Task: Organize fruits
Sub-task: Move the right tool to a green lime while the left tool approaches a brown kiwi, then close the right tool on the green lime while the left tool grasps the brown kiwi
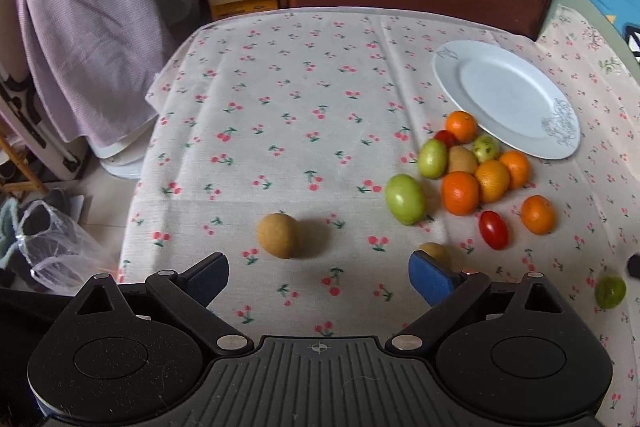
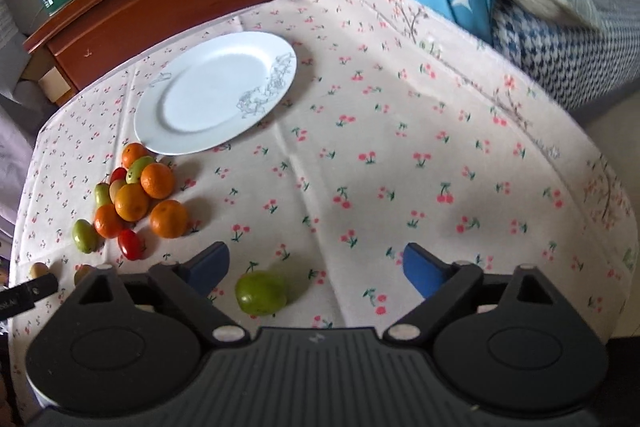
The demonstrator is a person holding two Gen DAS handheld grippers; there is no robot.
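Hovering low over the cherry-print desk with both tools spread wide and gripping nothing: left tool facing a lone brown fruit just ahead at about 11 o'clock, right tool hanging above a single green fruit lying between its fingers, nearer the left one. Sitting bare at 1 o'clock of the left view, a white plate, with the main heap of oranges, green fruits and a red tomato bunched against its near rim, several of them touching. Judging the step in hand as picking up the strays first, probably for the plate. Doing it well likely means: centring the green fruit between the pads before closing, since it is lying off to one side and could be nudged into a roll; lowering until the pads straddle its widest part; closing gently, as round, smooth fruit is apt to squirt out or bruise. Likewise for the brown fruit: advancing slightly toward 11 o'clock, then squeezing across its middle. Watching also the small brownish fruit peeping out beside the left tool's right finger, easily knocked in passing.
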